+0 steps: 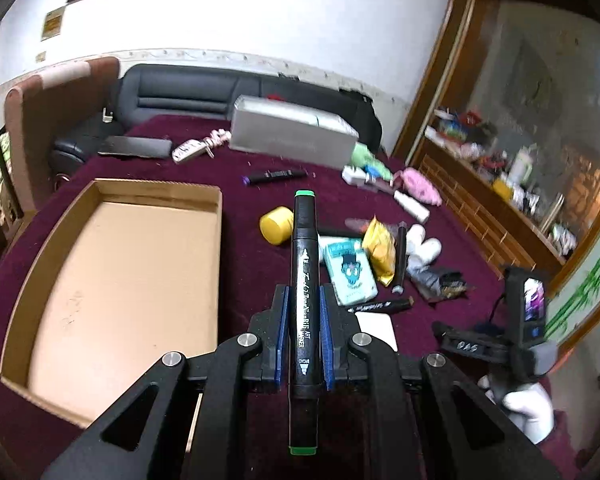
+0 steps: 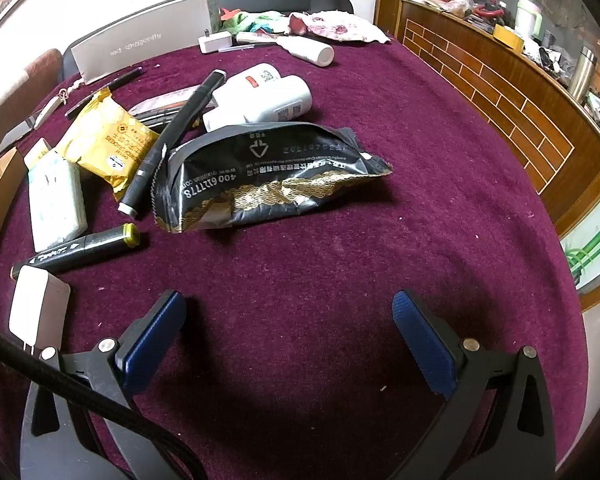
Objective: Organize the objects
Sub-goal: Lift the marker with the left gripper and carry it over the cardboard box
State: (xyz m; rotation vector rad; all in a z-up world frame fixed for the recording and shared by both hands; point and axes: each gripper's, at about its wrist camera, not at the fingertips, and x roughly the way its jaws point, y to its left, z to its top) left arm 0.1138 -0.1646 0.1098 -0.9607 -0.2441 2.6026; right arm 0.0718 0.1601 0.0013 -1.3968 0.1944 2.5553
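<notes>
My left gripper [image 1: 303, 292] is shut on a black art marker with green ends [image 1: 304, 248], held lengthwise above the maroon table, just right of an open cardboard box [image 1: 112, 280] that holds nothing. My right gripper [image 2: 288, 308] is open and empty, low over bare cloth. Ahead of it lie a black foil pouch [image 2: 268, 176], a black marker with an olive cap [image 2: 80, 246], a yellow packet [image 2: 108, 142], a mint tissue pack [image 2: 56, 200], a long black pen [image 2: 172, 132] and white bottles [image 2: 260, 96].
A silver box [image 1: 292, 132], a purple-tipped marker [image 1: 274, 176], a yellow cap [image 1: 276, 224], a phone [image 1: 136, 147] and keys [image 1: 188, 151] lie further back. A white charger [image 2: 38, 312] sits by my right gripper. A wooden counter [image 2: 500, 92] runs along the right.
</notes>
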